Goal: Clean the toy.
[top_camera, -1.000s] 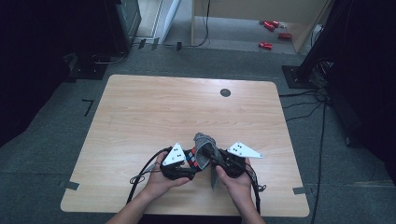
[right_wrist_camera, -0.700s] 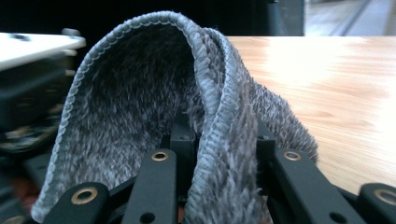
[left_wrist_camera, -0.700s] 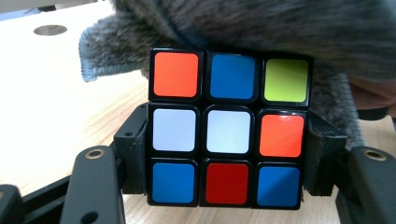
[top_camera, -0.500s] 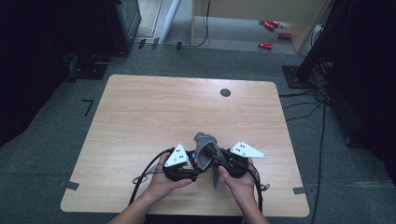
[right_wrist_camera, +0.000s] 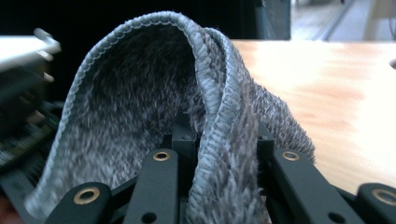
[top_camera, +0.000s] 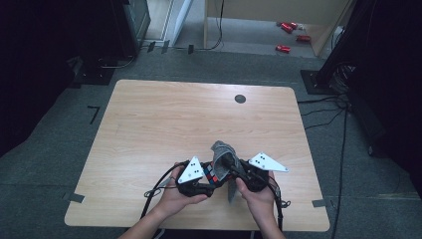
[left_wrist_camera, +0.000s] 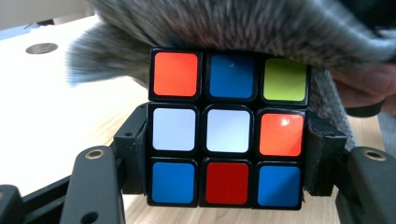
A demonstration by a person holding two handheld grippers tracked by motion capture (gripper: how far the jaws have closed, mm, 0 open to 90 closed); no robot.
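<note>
Cube [left_wrist_camera: 226,128] sat pinched in left gripper [top_camera: 201,180], lower centre; right gripper [top_camera: 238,168] pinched cloth [right_wrist_camera: 187,116] over it, likely wiping.

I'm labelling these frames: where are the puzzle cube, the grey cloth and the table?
puzzle cube [left_wrist_camera: 227,130], left gripper view, white centre sticker.
grey cloth [right_wrist_camera: 140,121], right gripper view, fuzzy inner face.
table [top_camera: 174,119], high view, bare wood.

Your table [top_camera: 164,124] is evenly lit, its surroundings dark; the near cloth [right_wrist_camera: 140,116] looks softly blurred.
</note>
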